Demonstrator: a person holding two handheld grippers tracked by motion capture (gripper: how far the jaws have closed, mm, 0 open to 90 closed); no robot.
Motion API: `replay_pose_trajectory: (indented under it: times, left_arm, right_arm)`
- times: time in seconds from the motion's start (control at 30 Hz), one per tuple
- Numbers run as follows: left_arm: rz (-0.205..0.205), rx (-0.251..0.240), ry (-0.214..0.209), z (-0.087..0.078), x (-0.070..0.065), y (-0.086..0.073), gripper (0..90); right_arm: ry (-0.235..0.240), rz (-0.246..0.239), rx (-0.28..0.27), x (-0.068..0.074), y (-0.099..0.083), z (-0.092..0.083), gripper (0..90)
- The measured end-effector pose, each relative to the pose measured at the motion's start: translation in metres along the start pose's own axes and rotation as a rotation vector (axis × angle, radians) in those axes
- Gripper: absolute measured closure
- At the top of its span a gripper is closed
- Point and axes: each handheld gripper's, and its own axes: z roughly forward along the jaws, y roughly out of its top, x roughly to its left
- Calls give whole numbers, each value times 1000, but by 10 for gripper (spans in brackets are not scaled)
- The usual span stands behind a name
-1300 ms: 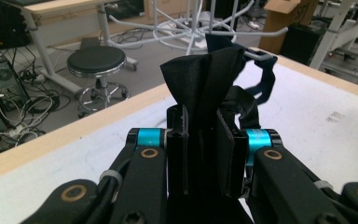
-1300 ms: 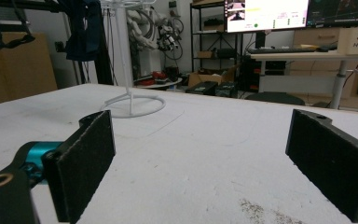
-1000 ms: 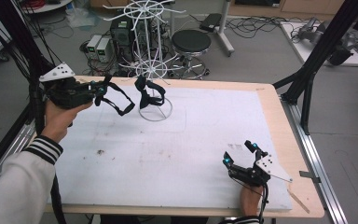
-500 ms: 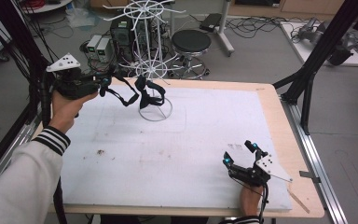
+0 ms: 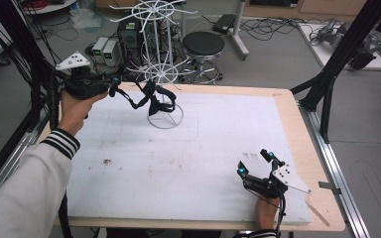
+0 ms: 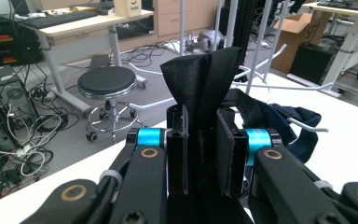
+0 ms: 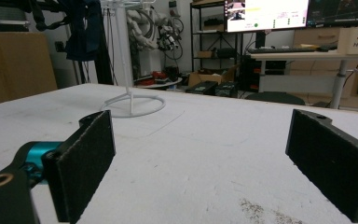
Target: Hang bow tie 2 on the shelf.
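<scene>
Since the earlier frames, the left gripper has been carried a little toward twelve o'clock in the high view, and the black strap has been drawn along with it; the right gripper has been kept in place. In that view the left gripper is seen at about ten o'clock, above the far left edge of the table, with the strap stretched from its jaws to the white wire rack, which is stood at about eleven o'clock. The right gripper is rested near the table's front edge at about five o'clock, well apart from the strap, its jaws spread wide.

From the left gripper view, the strap is seen clamped between the two black jaws, rising folded toward twelve o'clock, with a stool at ten o'clock behind.

From the right gripper view, both pads are held far apart with nothing between them, and the rack's ring base is seen at eleven o'clock.
</scene>
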Motion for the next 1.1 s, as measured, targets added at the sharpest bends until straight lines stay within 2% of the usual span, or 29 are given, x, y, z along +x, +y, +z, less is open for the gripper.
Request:
replay_pose_trajectory:
  times: [0.27, 0.8, 1.1]
  left_arm:
    - [-21, 5, 7, 7, 4, -3, 759]
    - [-37, 35, 11, 18, 4, -14, 759]
    - [-66, 36, 5, 21, 8, -19, 759]
  right_arm:
    - [0, 1, 0, 0, 0, 0, 74]
    - [1, 2, 3, 0, 0, 0, 74]
    - [2, 1, 1, 0, 0, 0, 74]
